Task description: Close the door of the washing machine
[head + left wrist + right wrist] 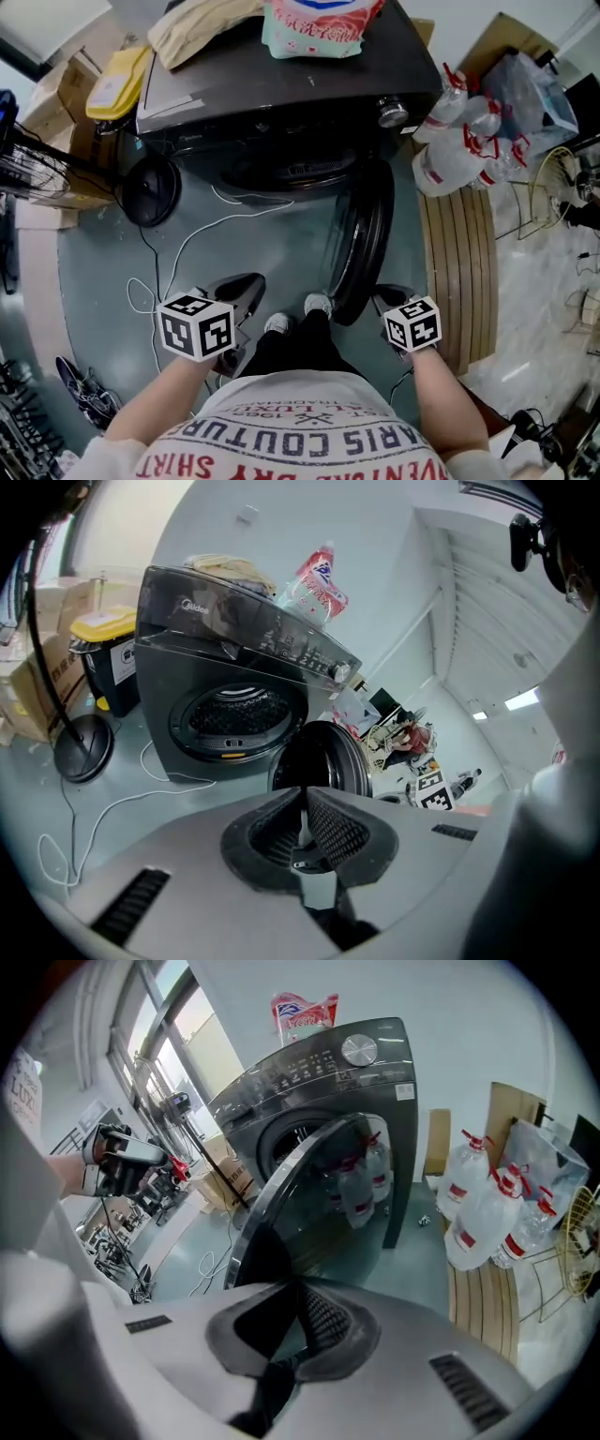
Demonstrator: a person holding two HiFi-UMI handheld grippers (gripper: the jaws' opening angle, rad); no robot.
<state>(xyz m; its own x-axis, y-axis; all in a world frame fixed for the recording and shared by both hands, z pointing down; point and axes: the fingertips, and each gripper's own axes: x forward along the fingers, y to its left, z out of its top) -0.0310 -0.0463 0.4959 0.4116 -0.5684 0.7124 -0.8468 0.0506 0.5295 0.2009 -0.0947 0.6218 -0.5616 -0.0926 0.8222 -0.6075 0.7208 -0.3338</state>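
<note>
Grey floor [281, 251] fronts a dark Midea-badged washing machine [234, 672], door [366, 234] open; left claw [306, 801] and right claw [298, 1296] both pressed together, empty.

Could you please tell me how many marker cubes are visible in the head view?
2. The first marker cube sits on the left tool, lower left; the second marker cube on the right tool, beside the open door. None seems hidden.
</note>
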